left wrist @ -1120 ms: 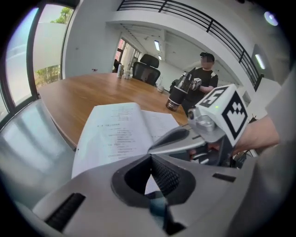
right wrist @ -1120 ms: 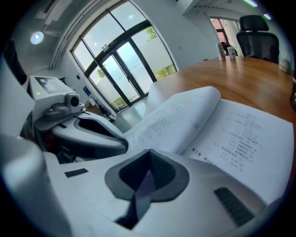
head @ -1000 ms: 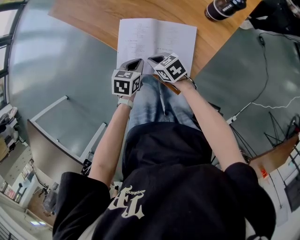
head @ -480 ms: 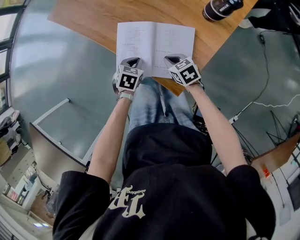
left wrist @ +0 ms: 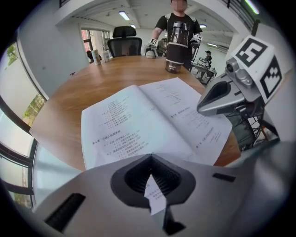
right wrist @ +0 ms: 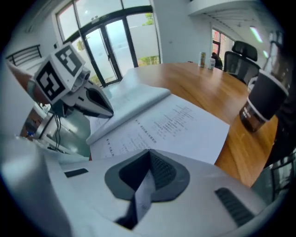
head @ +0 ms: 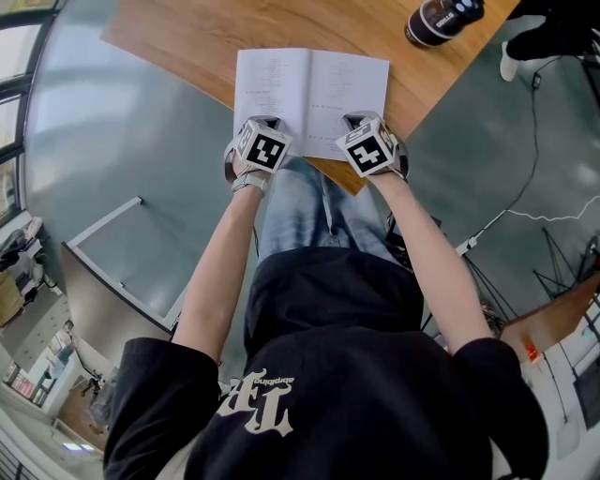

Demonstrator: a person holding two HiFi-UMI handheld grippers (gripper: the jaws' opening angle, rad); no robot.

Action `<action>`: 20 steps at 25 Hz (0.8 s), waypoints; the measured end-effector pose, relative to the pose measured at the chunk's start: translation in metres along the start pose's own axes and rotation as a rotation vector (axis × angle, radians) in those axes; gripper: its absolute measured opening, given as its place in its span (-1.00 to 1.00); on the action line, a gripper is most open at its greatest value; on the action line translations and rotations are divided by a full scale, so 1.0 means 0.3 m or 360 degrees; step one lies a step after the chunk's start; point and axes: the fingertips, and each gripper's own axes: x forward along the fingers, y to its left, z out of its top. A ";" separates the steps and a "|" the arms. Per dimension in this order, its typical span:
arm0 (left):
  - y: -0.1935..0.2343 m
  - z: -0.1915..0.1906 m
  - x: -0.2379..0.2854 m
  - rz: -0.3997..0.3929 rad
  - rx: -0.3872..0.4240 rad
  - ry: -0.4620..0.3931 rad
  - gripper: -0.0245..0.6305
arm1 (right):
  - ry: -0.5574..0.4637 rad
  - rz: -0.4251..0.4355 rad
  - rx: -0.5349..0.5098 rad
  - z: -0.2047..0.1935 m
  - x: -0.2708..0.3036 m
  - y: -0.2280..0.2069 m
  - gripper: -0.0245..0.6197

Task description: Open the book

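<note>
One book [head: 309, 89], open; left hand-held gripper [head: 269, 120], right hand-held gripper [head: 355, 119] both clamp its pages; one cup [head: 439, 19].

The head camera looks steeply down from above the person onto the near edge of the table [head: 187, 37]. Each gripper camera sits low, close behind its own jaws, facing the far side. All three share the book [head: 309, 89]. The left gripper [left wrist: 150, 157] view catches the right gripper [left wrist: 201, 109] at its right, and vice versa.
</note>
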 end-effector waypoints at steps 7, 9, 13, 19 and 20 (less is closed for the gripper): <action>0.003 0.001 0.021 -0.0062 0.0113 0.0326 -0.90 | 0.0297 -0.0013 -0.0190 0.009 0.033 0.005 -0.96; -0.002 0.001 0.023 -0.0045 0.0168 0.0389 -0.90 | 0.0336 -0.0022 -0.0220 0.006 0.033 0.006 -0.96; 0.005 0.005 0.032 0.0000 0.0233 0.0439 -0.91 | 0.0386 -0.0043 -0.0286 0.010 0.047 0.007 -0.98; 0.000 -0.003 0.024 0.0042 0.0294 0.0422 -0.91 | 0.0340 -0.0062 -0.0298 0.010 0.037 0.023 -0.98; -0.001 -0.004 0.023 0.0043 0.0310 0.0425 -0.92 | 0.0334 -0.0072 -0.0304 0.010 0.035 0.024 -0.98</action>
